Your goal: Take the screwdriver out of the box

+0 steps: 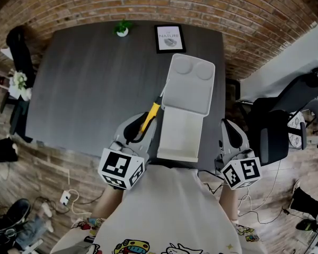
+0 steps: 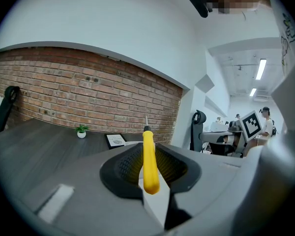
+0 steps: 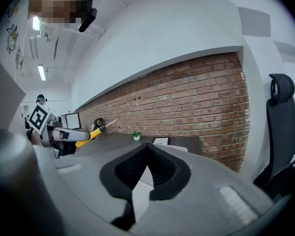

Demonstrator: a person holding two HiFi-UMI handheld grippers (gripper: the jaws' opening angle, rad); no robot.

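Dark grey desk (image 1: 95,89) runs up to a brick wall (image 1: 201,4), and on it stand the 2 things with any print: a framed picture (image 1: 169,38) that reads "NATURE", with smaller lines I cannot make out, and my own 2 cubes with their black-and-white square markers.

The screwdriver (image 1: 150,117) is out of the box. Its yellow handle sits between the jaws of my left gripper (image 2: 148,146), which are partly closed and pinch the handle from both sides. The butt of the handle points back at me, and the black collar and thin metal shaft stick out past the jaw tips toward the wall. From above, the tool lies just beside the left edge of the white box (image 1: 177,155), with its tip near the seam where the lid meets the base.

The box stands open, its lid laid flat beyond the base with 2 round hollows in it.

My right gripper (image 3: 147,146) is on the other side of the box, near the desk's front edge, jaws pressed together with nothing between them.

Farther back a small potted plant (image 1: 122,29) stands left of the picture. Black office chairs (image 1: 286,120) are off to the right.
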